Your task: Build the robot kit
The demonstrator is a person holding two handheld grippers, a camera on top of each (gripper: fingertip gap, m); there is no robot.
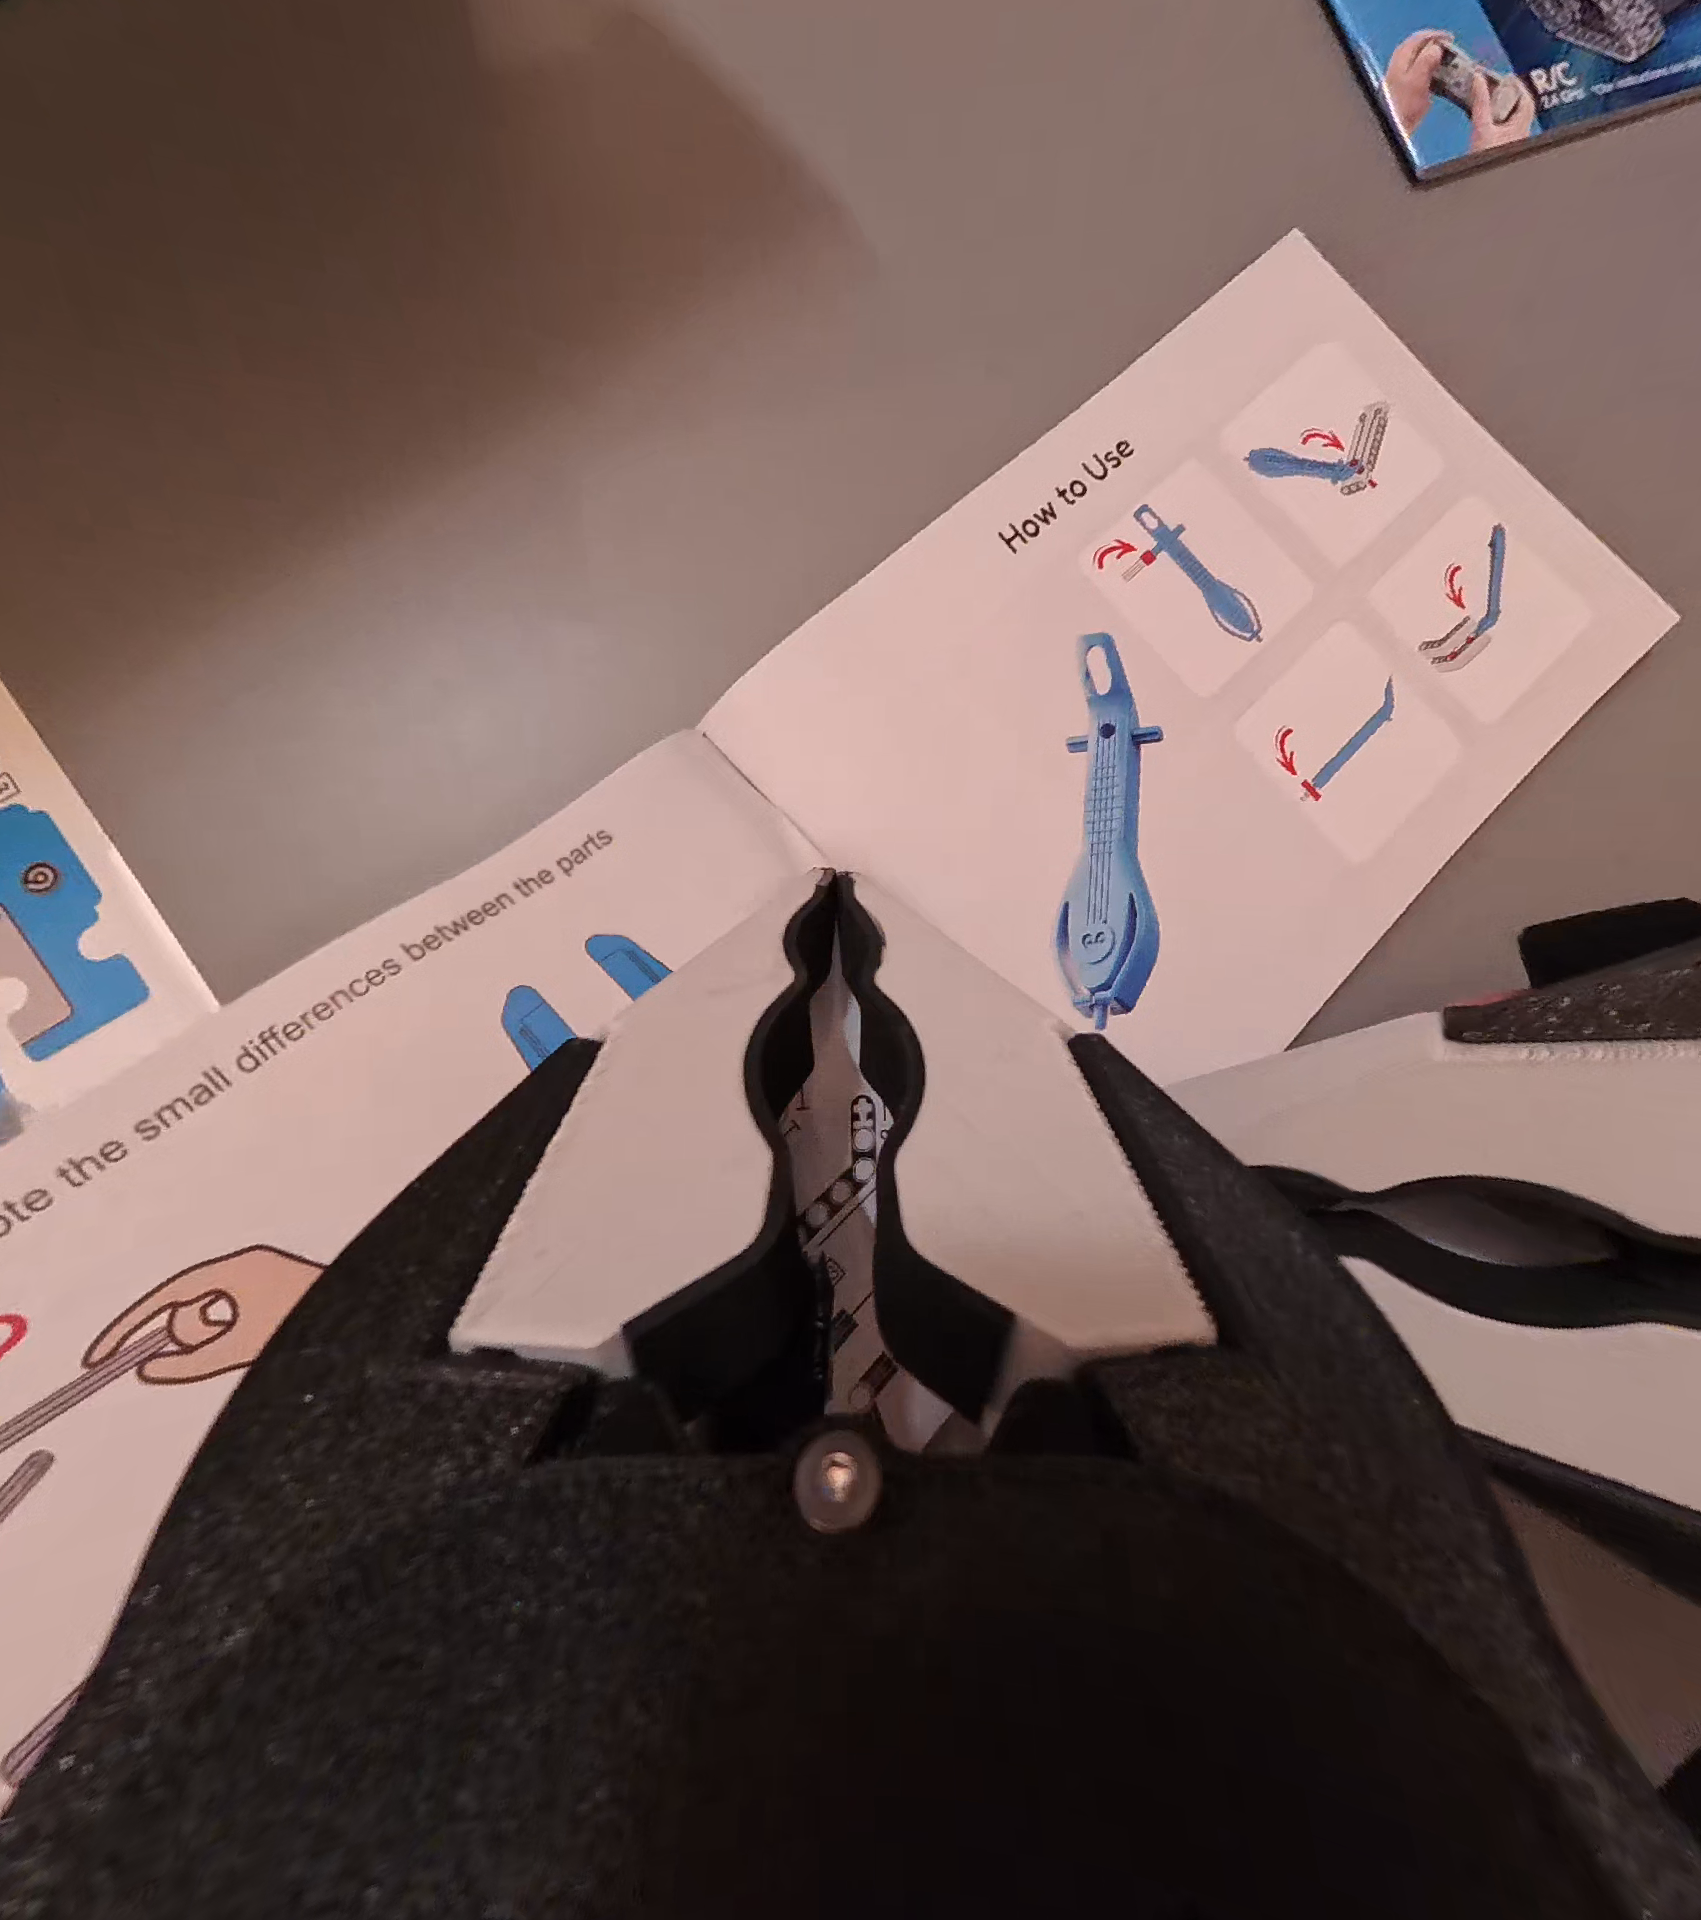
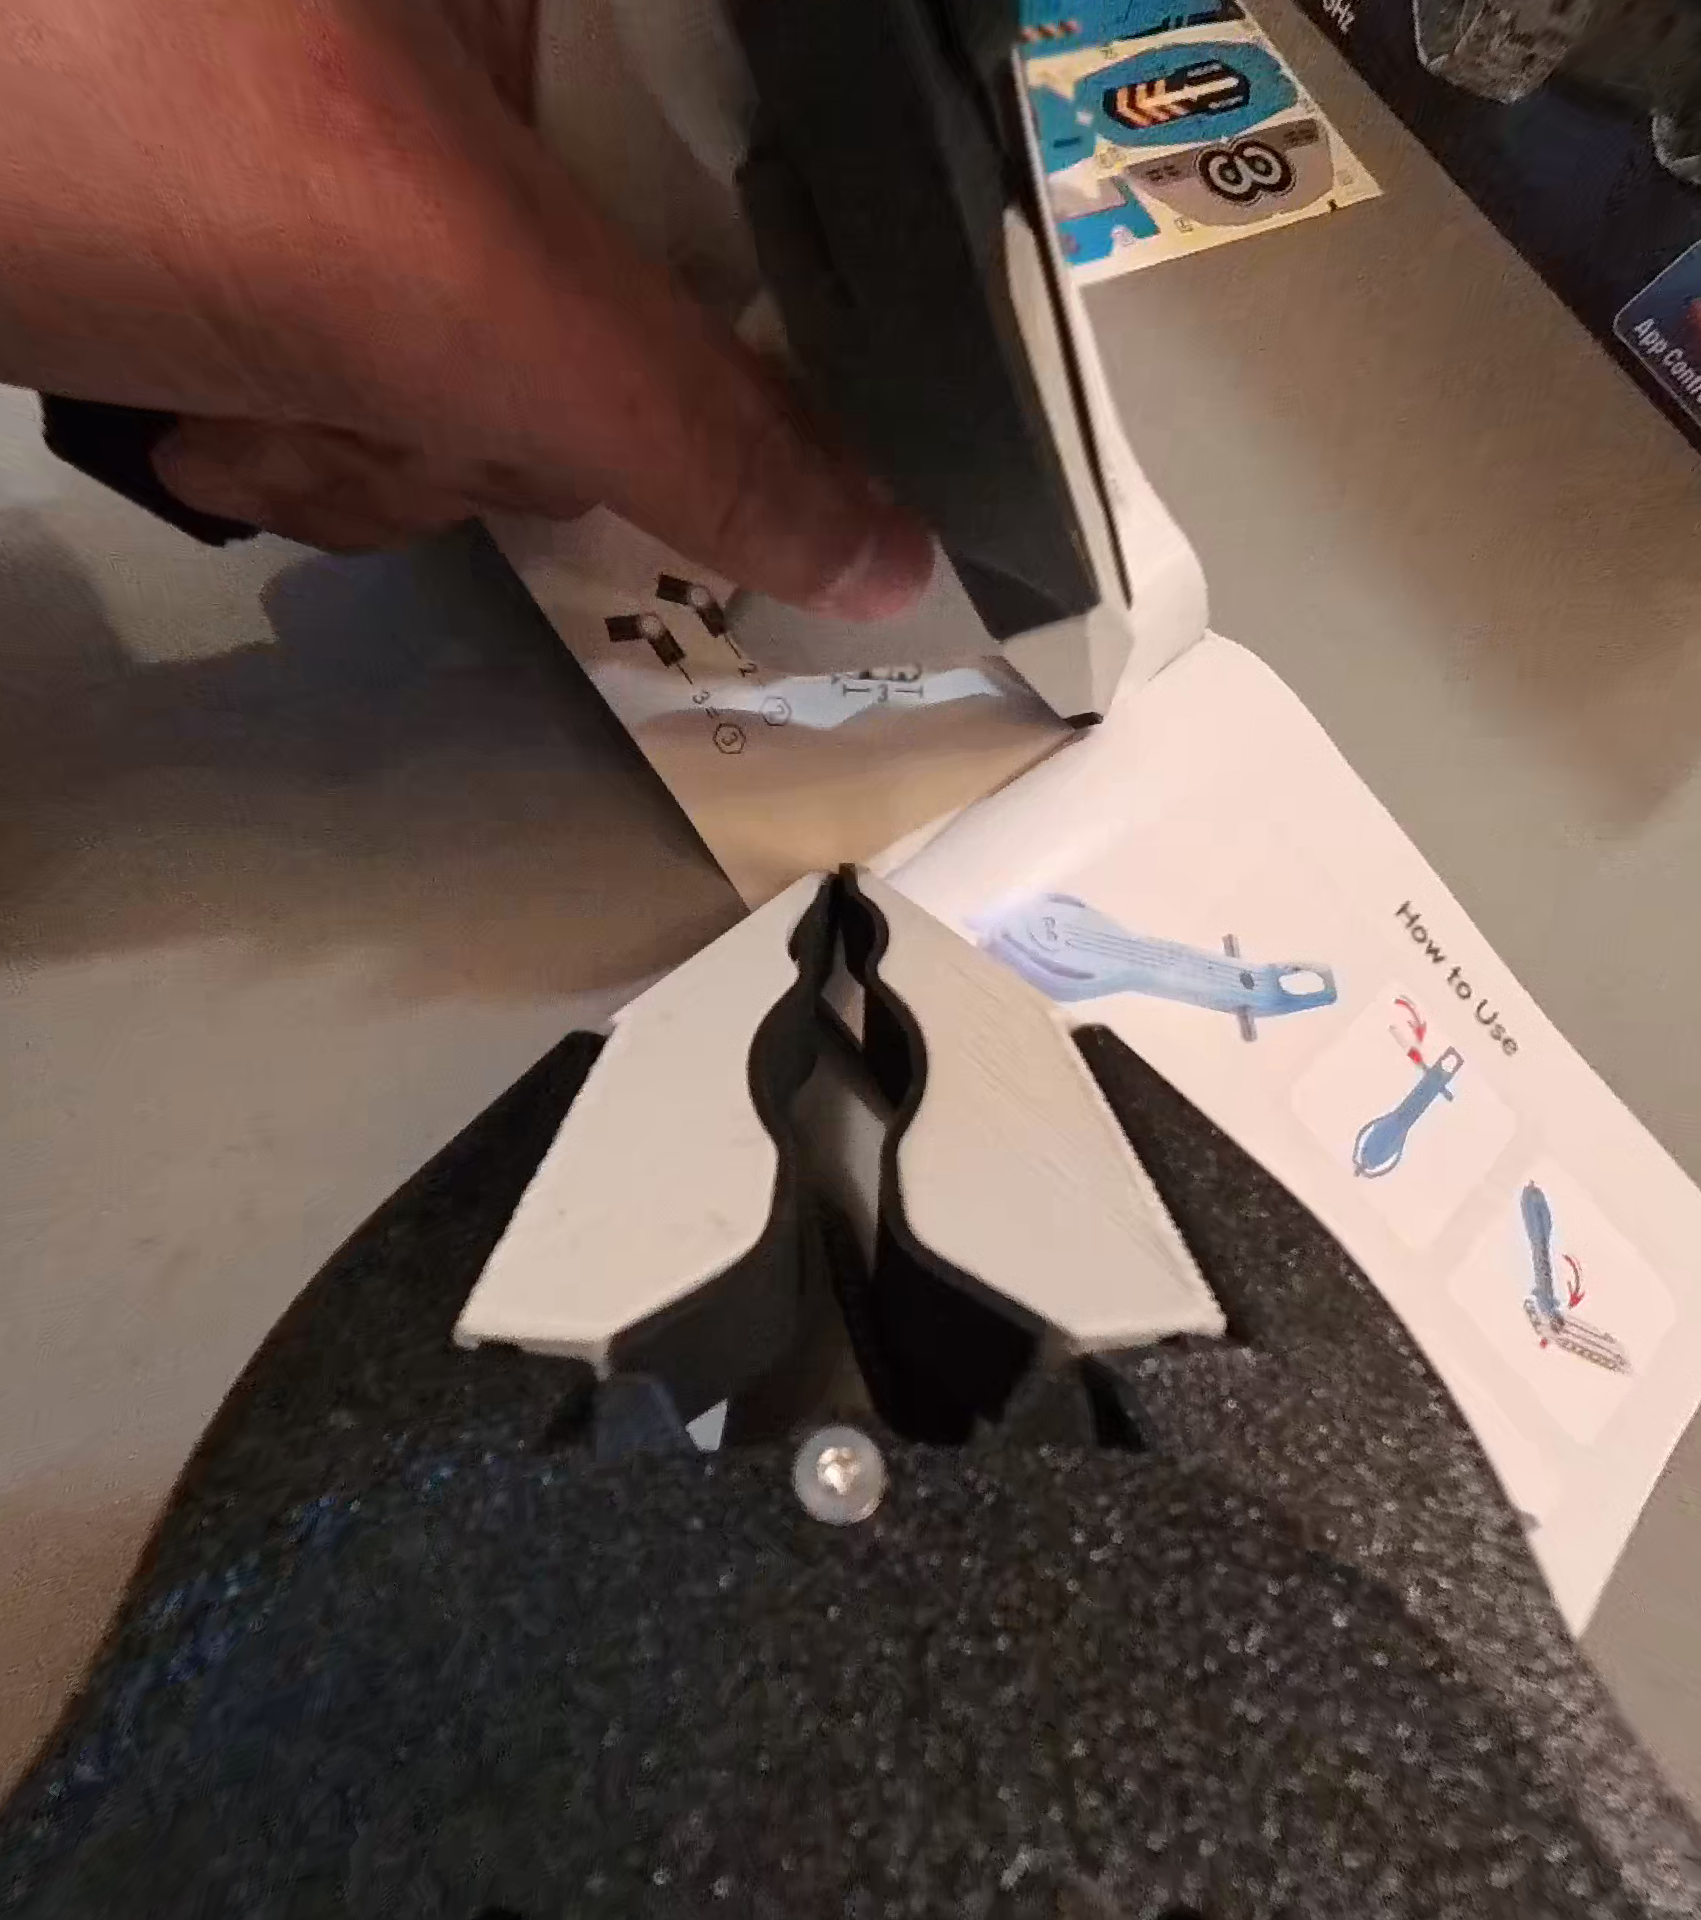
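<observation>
Keep your pinch firm but light and lift the leaf along its arc about the spine, or it may crease, I'd judge. Your left tool point(image 1: 838, 883) is pressed together on one page point(image 2: 856, 800) of the booklet point(image 1: 929, 727), which lies open on the desk point(image 1: 410, 416); print shows in the gap between the pads. From the right view that page stands raised at 12 o'clock under your hand point(image 2: 358, 312). Your right tool point(image 2: 841, 883) is closed too, tips at the booklet's near edge by the spine; whether it nips paper I cannot tell. A box point(image 2: 1604, 208) sits at 1 o'clock
</observation>
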